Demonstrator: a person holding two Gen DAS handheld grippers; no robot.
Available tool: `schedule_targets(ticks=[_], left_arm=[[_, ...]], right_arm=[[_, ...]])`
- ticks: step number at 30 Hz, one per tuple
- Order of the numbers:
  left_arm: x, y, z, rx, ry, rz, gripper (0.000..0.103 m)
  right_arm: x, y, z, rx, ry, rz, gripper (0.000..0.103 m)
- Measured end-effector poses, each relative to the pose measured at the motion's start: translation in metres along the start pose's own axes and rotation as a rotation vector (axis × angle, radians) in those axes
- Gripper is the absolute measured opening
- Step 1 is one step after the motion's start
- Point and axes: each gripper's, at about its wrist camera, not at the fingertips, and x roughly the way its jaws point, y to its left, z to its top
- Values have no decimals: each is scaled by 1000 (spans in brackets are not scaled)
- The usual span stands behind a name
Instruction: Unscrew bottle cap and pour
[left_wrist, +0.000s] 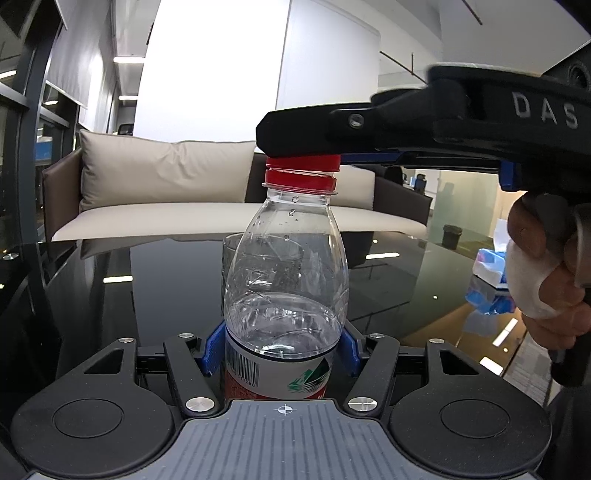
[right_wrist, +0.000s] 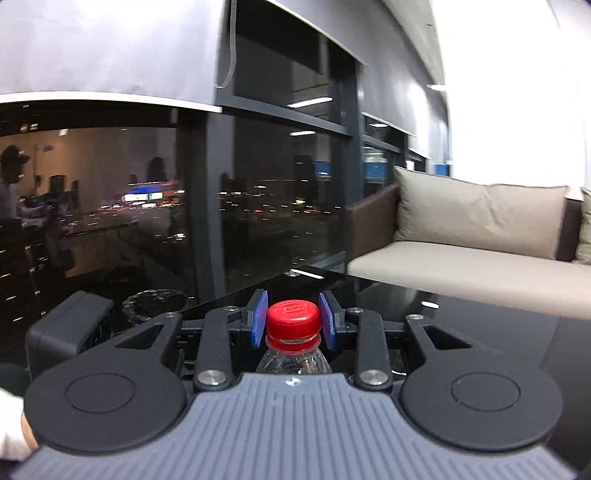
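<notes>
A clear plastic bottle (left_wrist: 286, 280) with a red cap (left_wrist: 303, 163) and a red-and-white label stands upright on the dark glass table (left_wrist: 110, 280). My left gripper (left_wrist: 282, 349) is shut on the bottle's body at the label. My right gripper (right_wrist: 293, 319) comes in from the right at cap height; its blue pads (right_wrist: 260, 319) sit on both sides of the cap (right_wrist: 293, 314), closed on it. The cap looks raised a little above its red ring (left_wrist: 301, 181). A clear glass (left_wrist: 231, 254) stands just behind the bottle, mostly hidden by it.
A beige sofa (left_wrist: 166, 192) runs behind the table. A small black pot (left_wrist: 451, 236) and a blue-and-white packet (left_wrist: 489, 273) lie at the table's right. Dark windows (right_wrist: 277, 206) stand to the left.
</notes>
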Motion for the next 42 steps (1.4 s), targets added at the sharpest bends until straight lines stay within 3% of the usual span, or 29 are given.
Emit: schedule_targets(ticks=[9, 17, 25, 37, 42], left_arm=[[-1, -1, -1, 16, -1, -6, 56], [-3, -1, 0, 15, 1, -5, 56], [-3, -1, 0, 15, 2, -4, 56], [-3, -1, 1, 17, 2, -4, 56], [-3, -2, 0, 16, 1, -3, 56]], right_arm=[[2, -41, 12, 7, 76, 230, 33], [-15, -22, 15, -16, 33, 84, 59], [-5, -16, 11, -32, 28, 35, 59], [0, -27, 9, -4, 46, 60, 59], [4, -11, 14, -27, 34, 64, 59]])
